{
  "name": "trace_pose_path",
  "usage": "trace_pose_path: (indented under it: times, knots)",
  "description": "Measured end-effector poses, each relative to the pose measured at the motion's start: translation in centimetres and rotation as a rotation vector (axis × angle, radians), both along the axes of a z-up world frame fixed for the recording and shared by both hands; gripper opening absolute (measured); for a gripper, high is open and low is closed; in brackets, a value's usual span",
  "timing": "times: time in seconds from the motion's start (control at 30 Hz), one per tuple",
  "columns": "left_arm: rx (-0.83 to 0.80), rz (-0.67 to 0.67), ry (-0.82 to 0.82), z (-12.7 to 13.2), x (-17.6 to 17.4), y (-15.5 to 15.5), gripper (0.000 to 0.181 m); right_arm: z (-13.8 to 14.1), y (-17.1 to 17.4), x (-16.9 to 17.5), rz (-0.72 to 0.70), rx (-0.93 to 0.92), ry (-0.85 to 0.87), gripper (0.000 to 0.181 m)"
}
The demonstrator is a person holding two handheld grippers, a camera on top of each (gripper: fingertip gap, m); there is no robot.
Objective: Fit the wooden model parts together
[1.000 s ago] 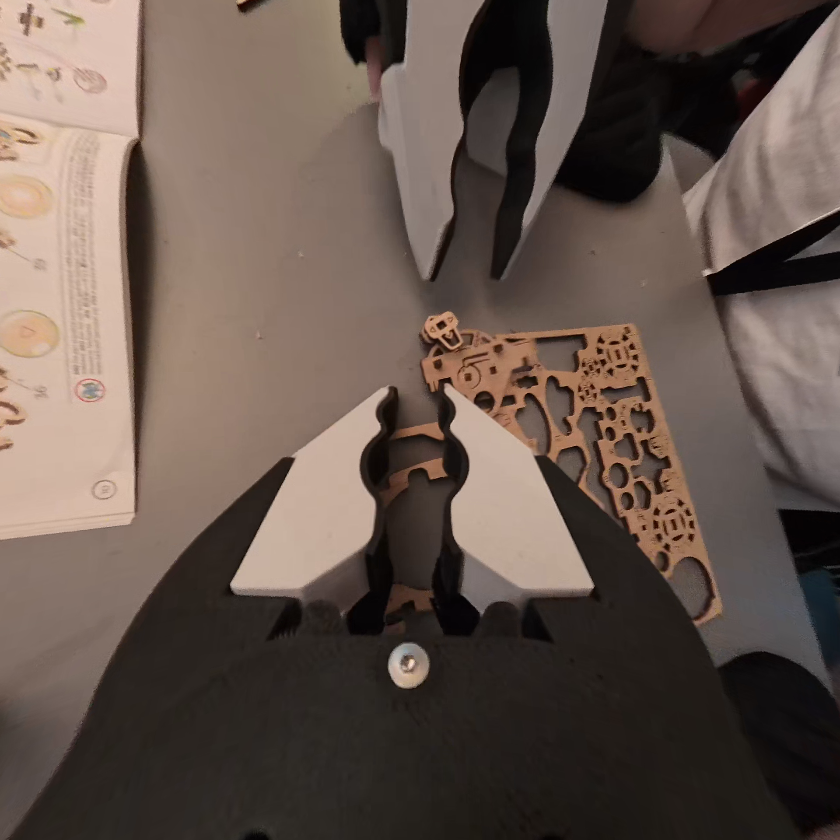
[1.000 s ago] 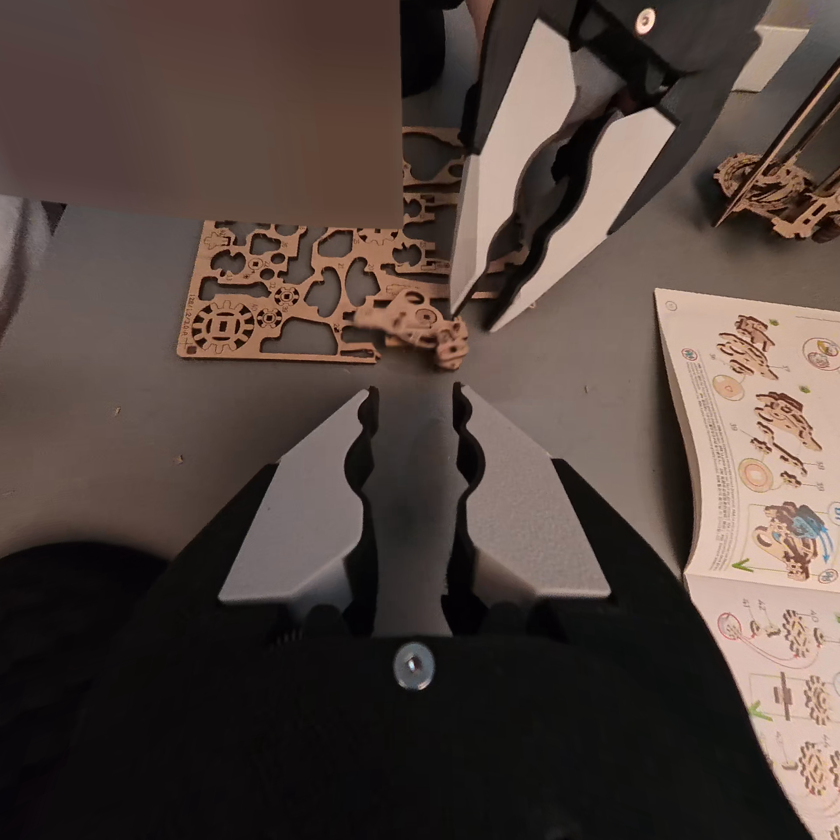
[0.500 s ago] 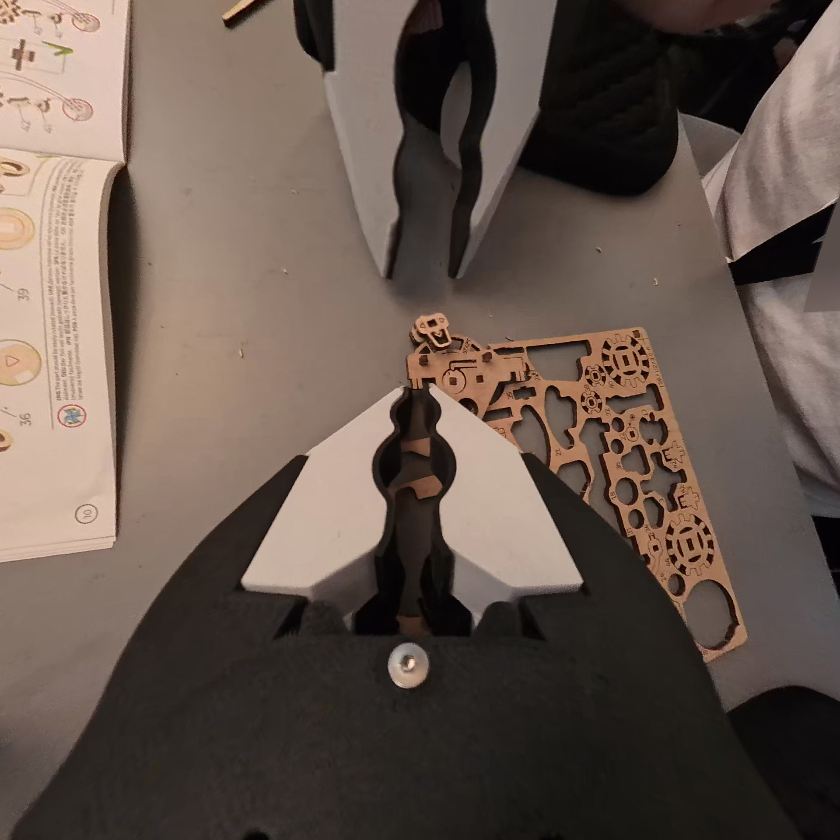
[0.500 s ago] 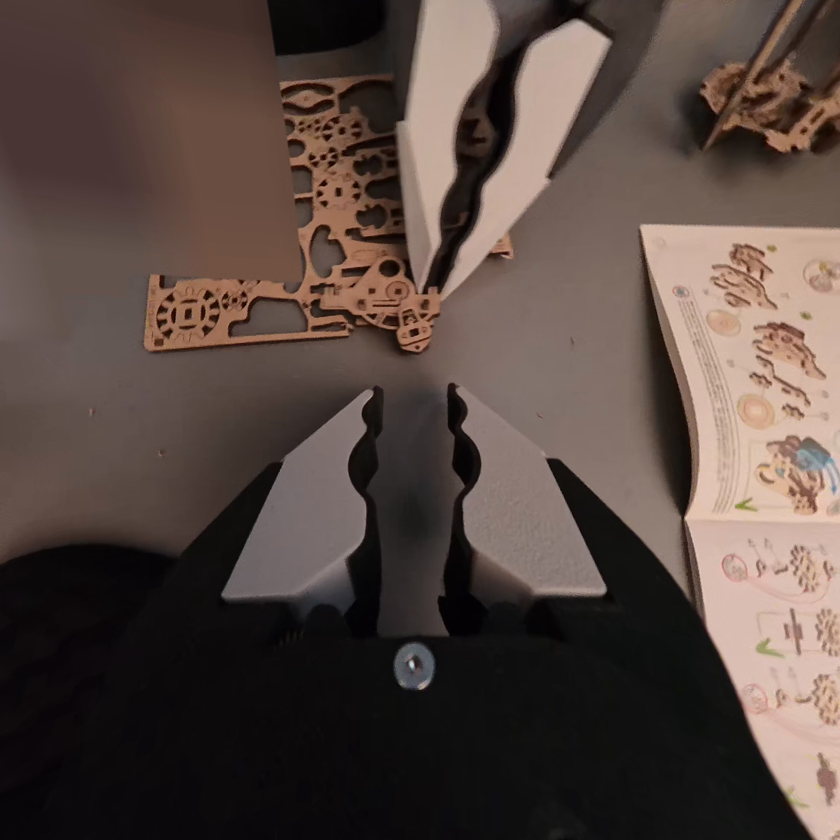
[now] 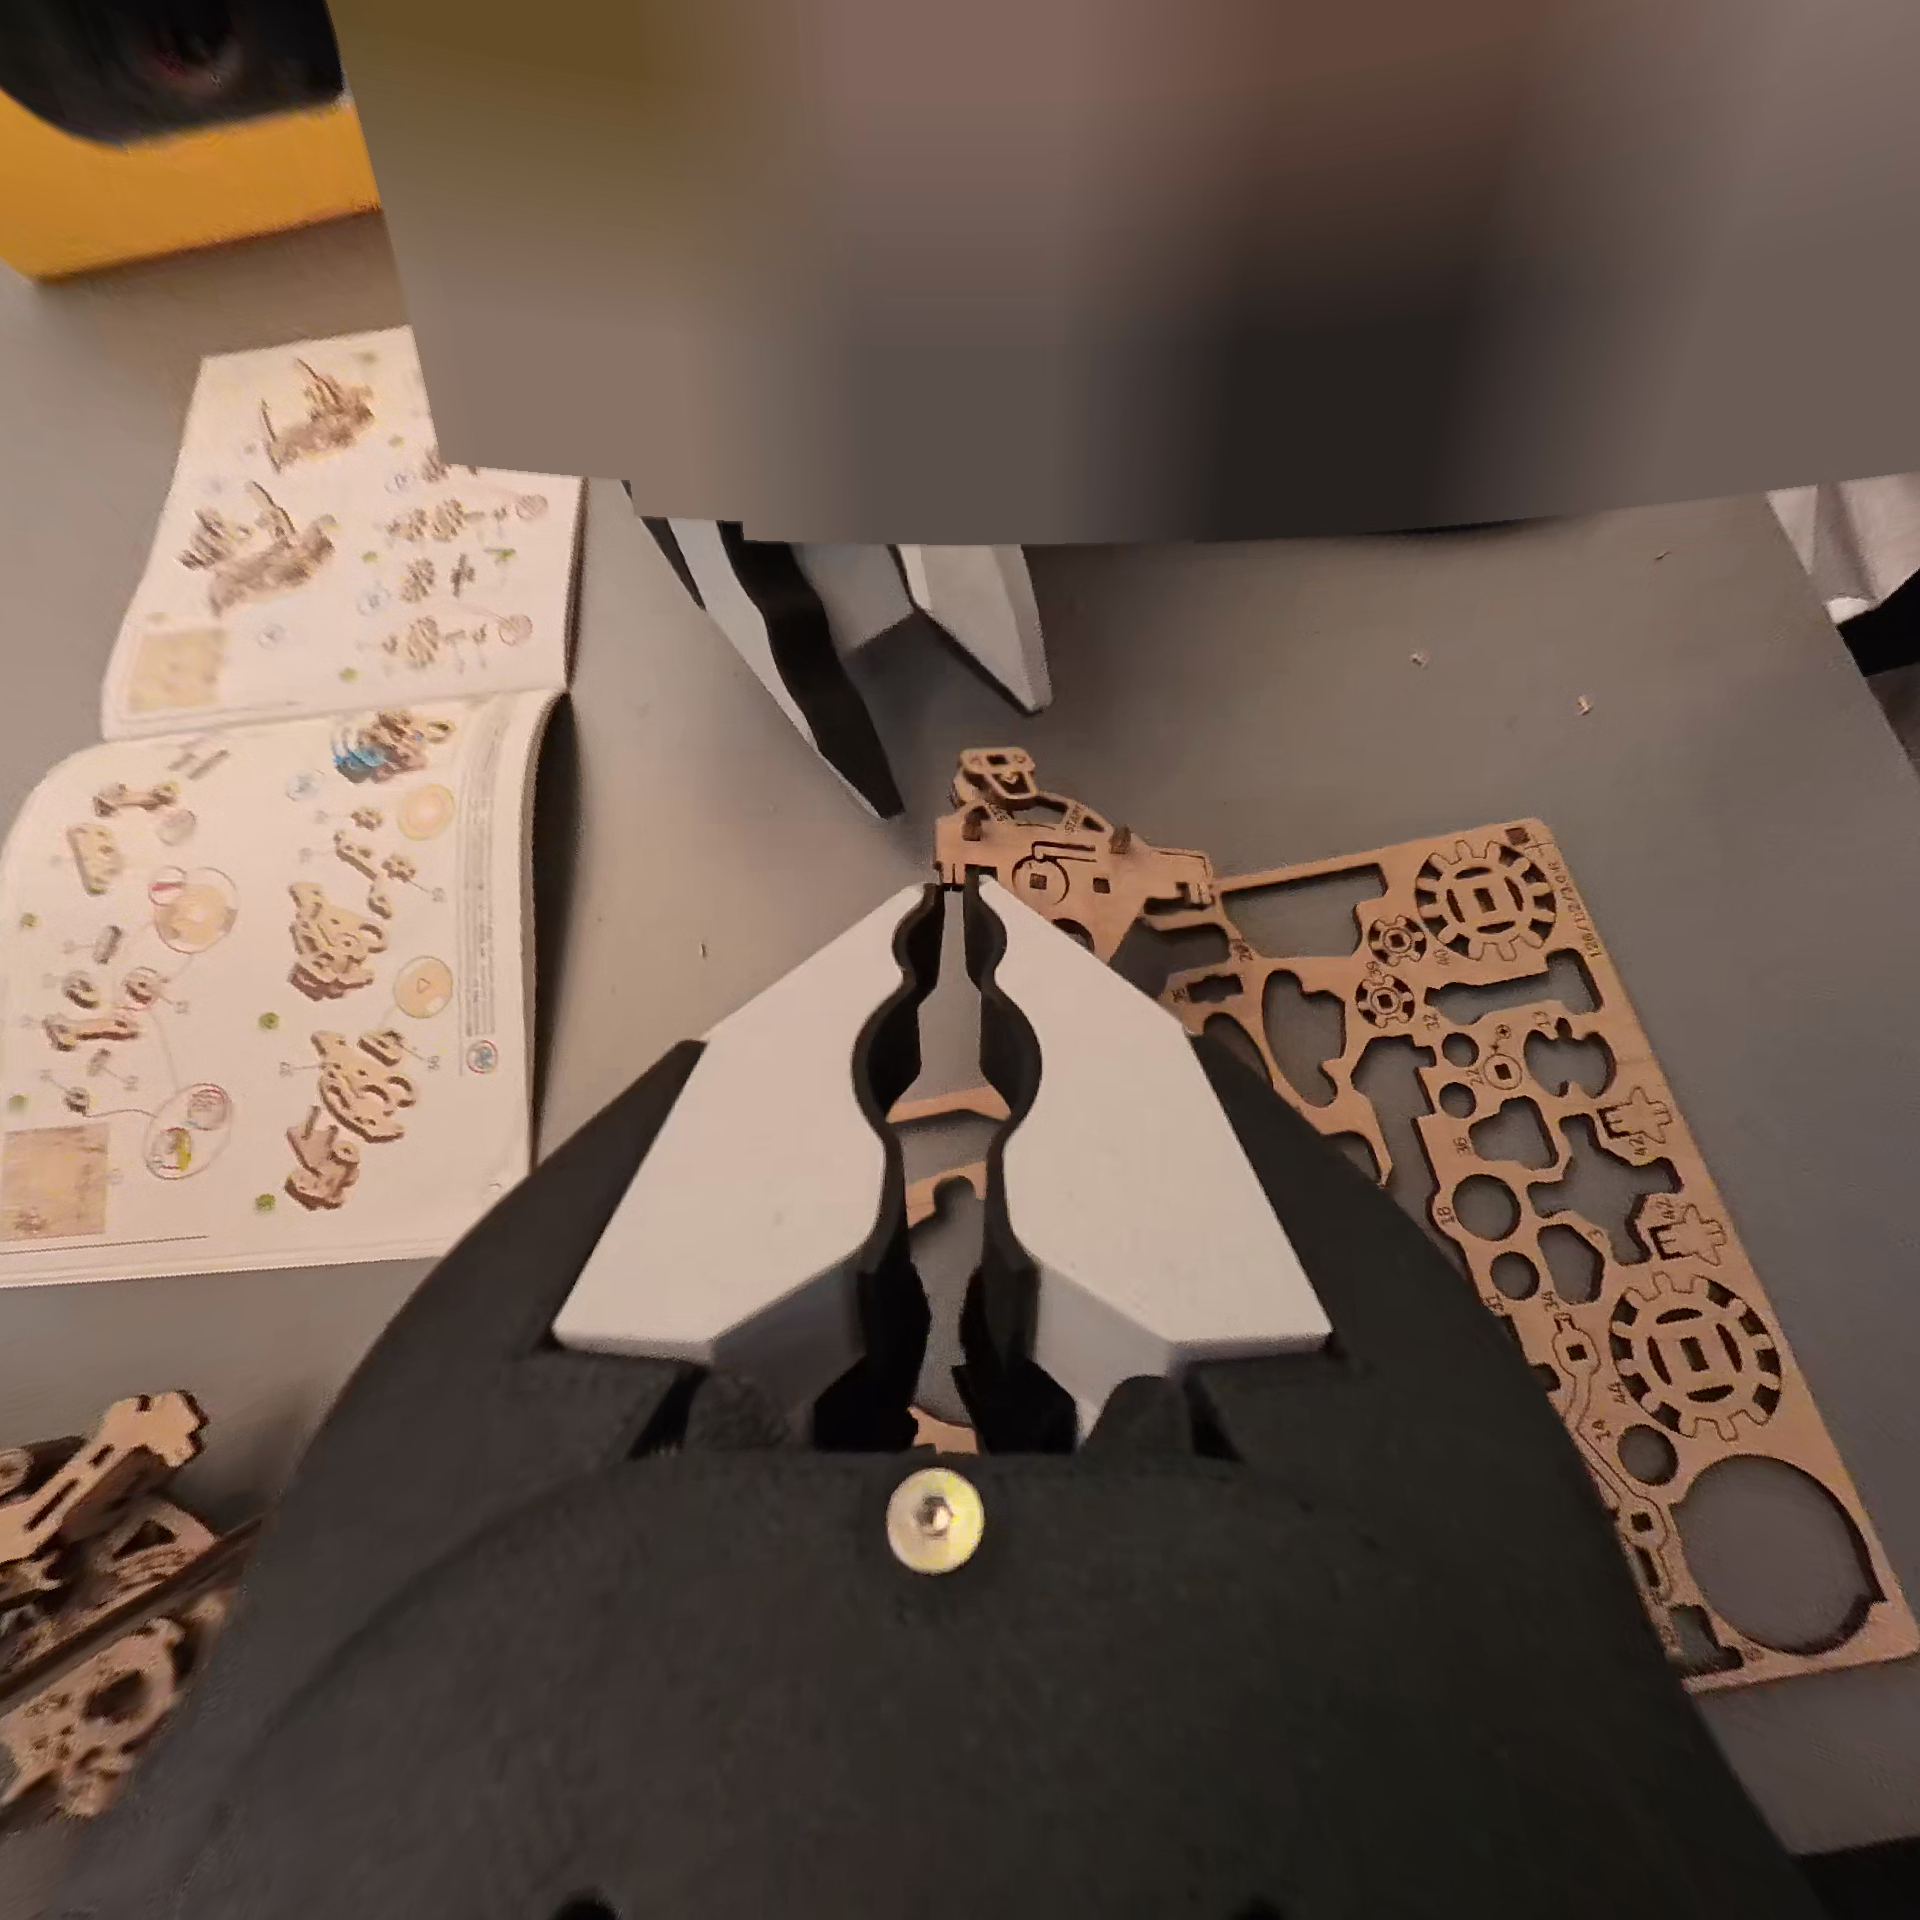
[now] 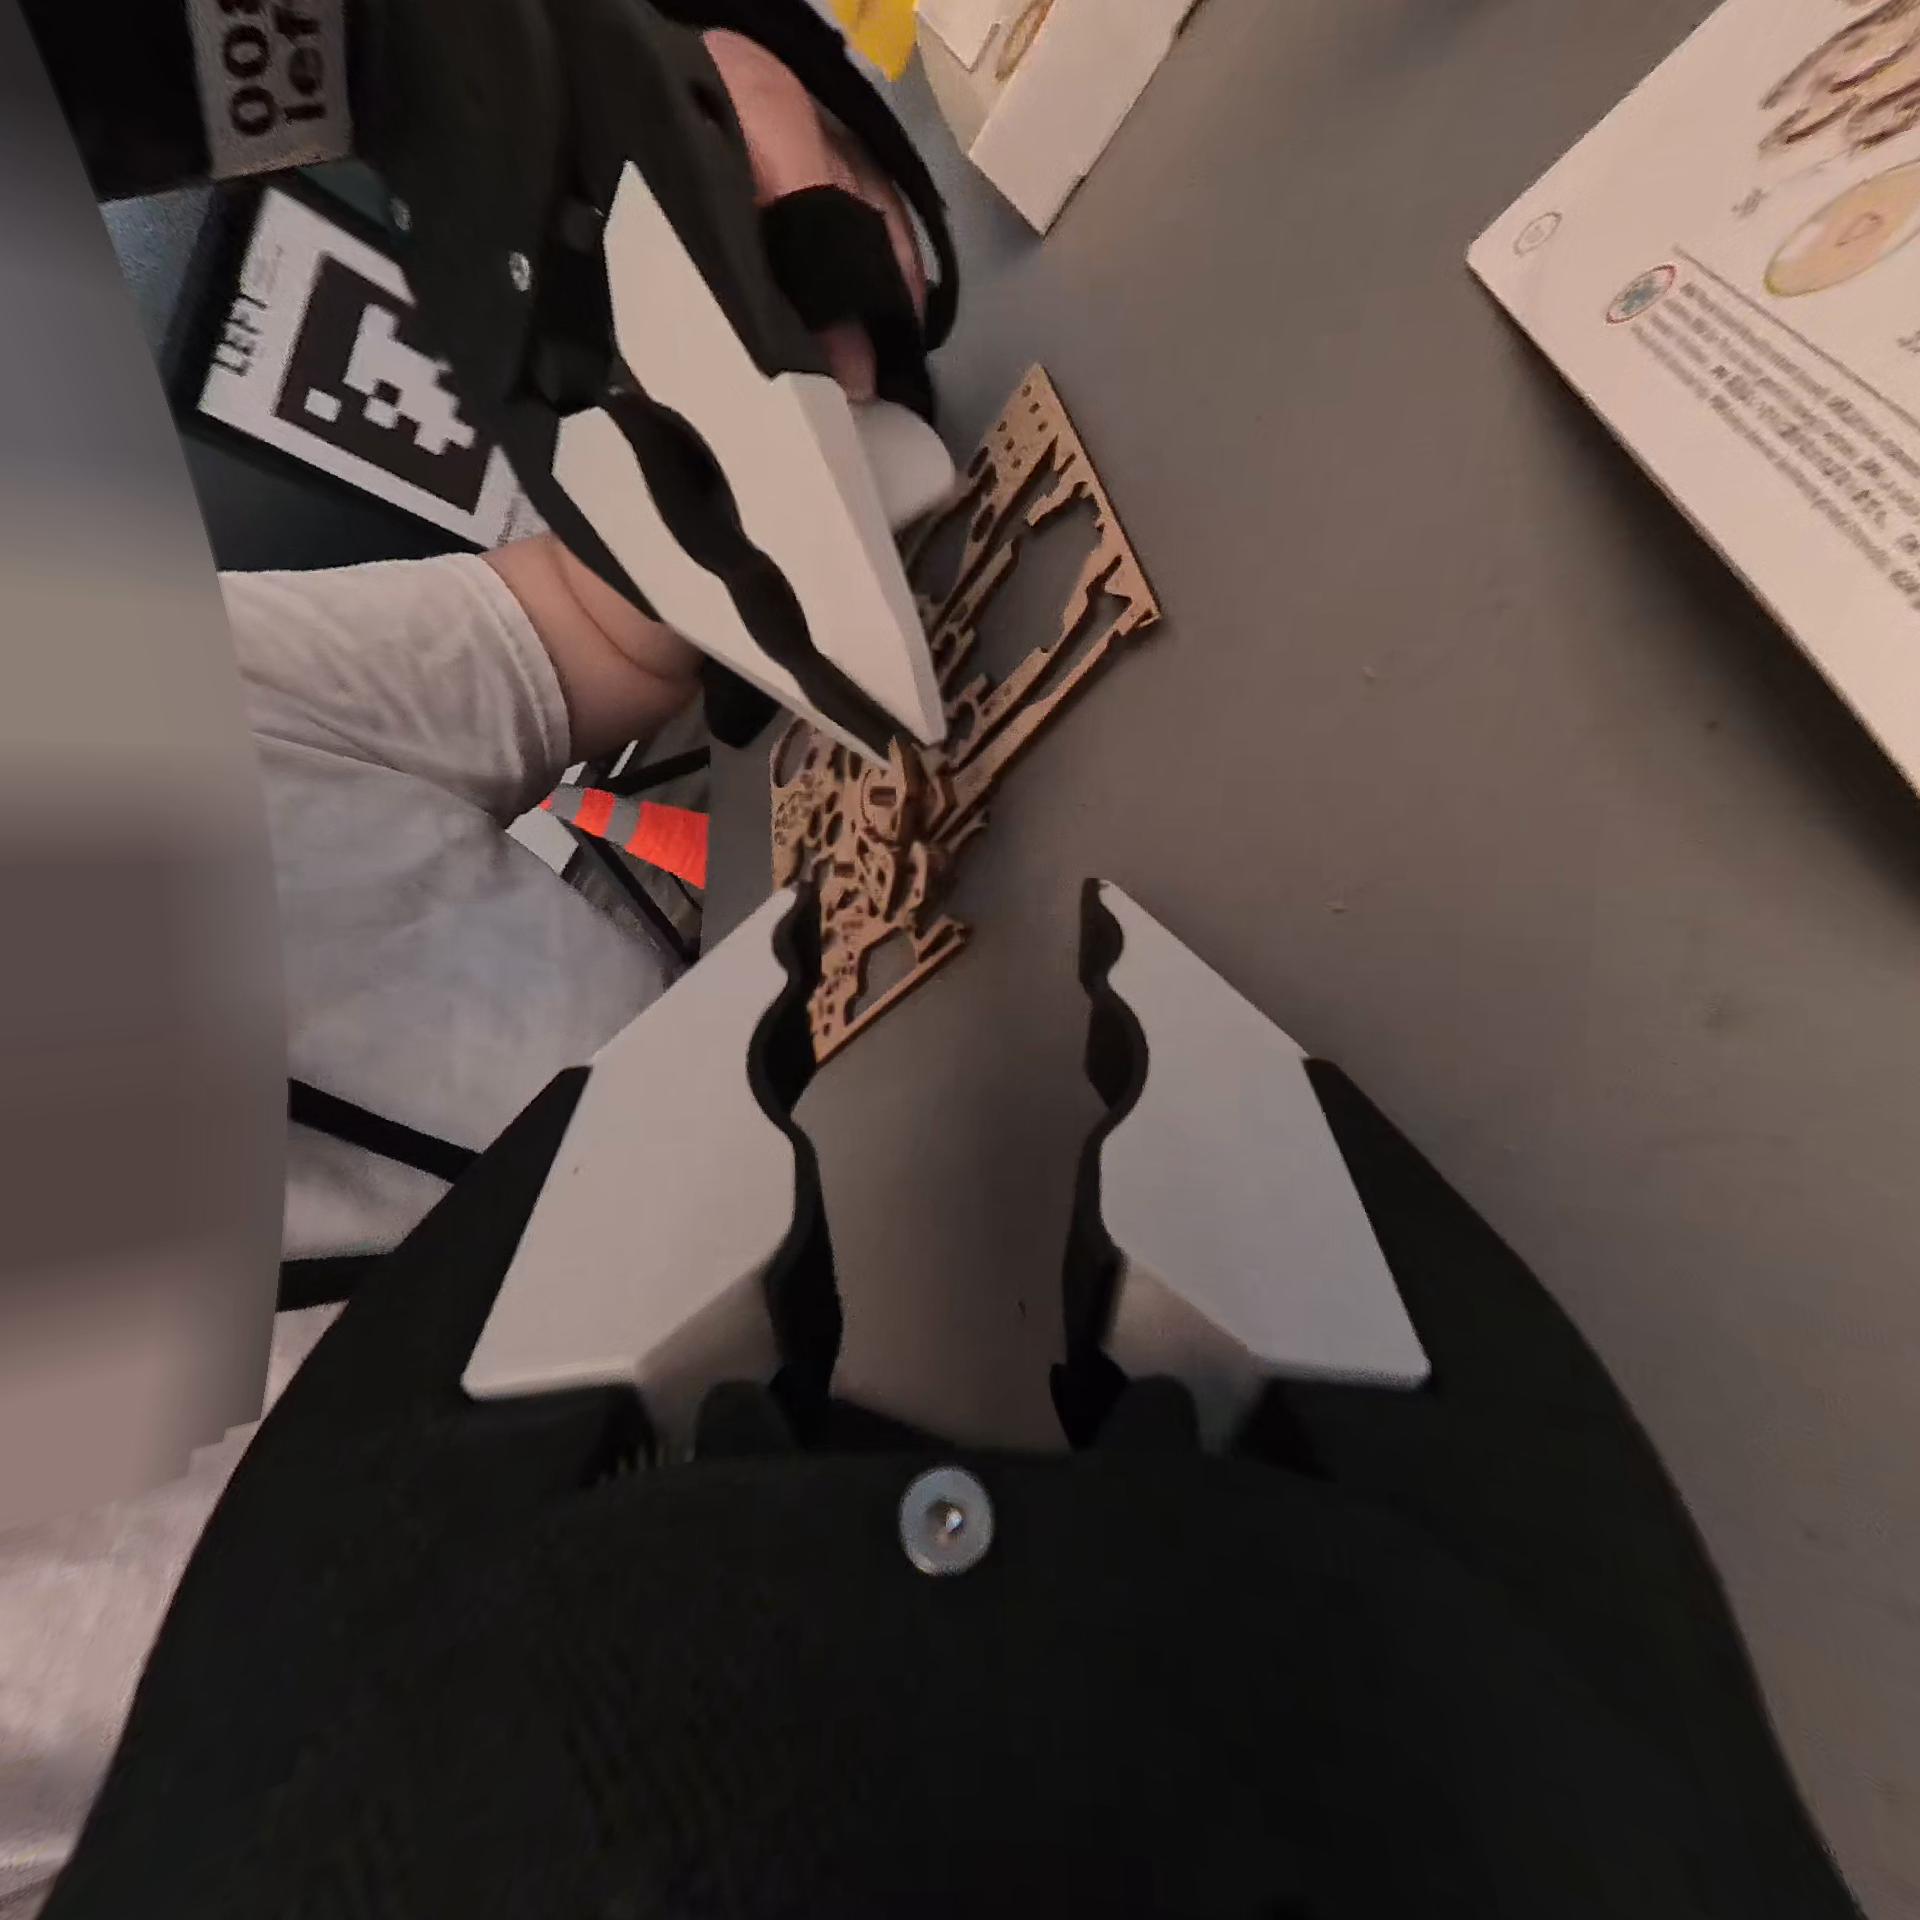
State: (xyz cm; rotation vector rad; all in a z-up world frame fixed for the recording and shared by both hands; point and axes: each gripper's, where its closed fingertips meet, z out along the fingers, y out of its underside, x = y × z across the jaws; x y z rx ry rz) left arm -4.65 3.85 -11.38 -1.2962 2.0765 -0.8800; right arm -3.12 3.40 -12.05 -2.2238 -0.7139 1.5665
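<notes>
A small wooden model part with a little figure on its far end lies on the grey table at the corner of a laser-cut wooden sheet. My left gripper is shut on the part's near edge, tips pinching a small tab. In the right wrist view the left gripper comes down from the upper left onto the part, over the sheet. My right gripper is open and empty, just short of the part. It also shows in the left wrist view, beyond the part.
An open instruction booklet lies left of the part and shows in the right wrist view. A partly built wooden model sits at the near left. A yellow box stands at the far left. The table edge runs along the right. Less than 4 cm separates the two grippers' tips. Both grippers' tips are roughly 20 cm from the partly built wooden model.
My left gripper went from open over the sheet to shut on the small part's edge. My right gripper opened wider and swung round to face the part from another angle.
</notes>
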Motion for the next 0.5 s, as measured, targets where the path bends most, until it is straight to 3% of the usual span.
trace_pose_path:
  times: [0.13, 0.27, 0.5]
  knots:
    - [0.098, -0.003, -0.088, 1.5, 0.2, 0.0, 0.003, 1.7, -0.3, -0.2, 0.018, -0.03, 0.138, 0.045]
    - [0.167, -0.004, -0.135, 2.1, 0.4, -0.1, 0.002, 3.3, -0.3, -0.4, 0.024, -0.102, 0.286, 0.029]
    - [0.174, 0.009, -0.147, 2.4, 0.7, -0.1, 0.002, 3.1, -0.5, -0.6, 0.037, -0.107, 0.277, 0.026]
